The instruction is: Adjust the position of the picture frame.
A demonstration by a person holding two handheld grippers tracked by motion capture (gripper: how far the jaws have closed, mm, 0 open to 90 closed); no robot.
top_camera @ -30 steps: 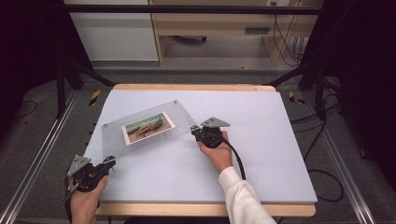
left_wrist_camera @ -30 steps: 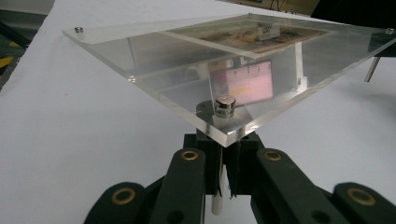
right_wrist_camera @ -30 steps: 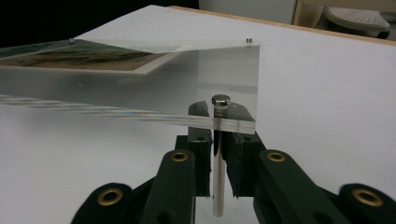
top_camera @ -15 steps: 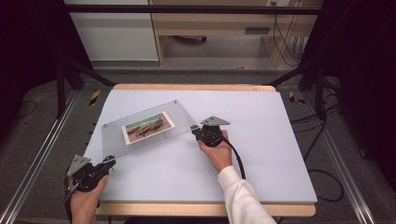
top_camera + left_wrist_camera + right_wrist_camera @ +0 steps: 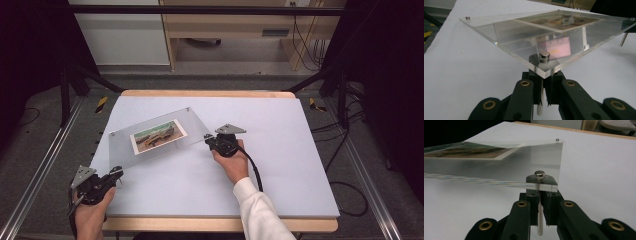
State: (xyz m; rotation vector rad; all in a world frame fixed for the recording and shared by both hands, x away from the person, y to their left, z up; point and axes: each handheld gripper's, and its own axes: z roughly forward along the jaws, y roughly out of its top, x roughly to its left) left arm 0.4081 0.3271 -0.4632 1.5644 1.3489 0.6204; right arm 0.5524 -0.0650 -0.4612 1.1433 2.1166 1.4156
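High view: two claws (image 5: 116,174) (image 5: 208,138), each pinching one standoff post of one acrylic frame (image 5: 155,137).

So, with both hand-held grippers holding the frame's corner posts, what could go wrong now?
1. Each hand-held gripper, left and right, pinches only a thin standoff post; the post might slip.
2. The acrylic photo frame is held at just two corners, so it could tilt or twist if the hands move unevenly.
3. The photo might shift between the plates.
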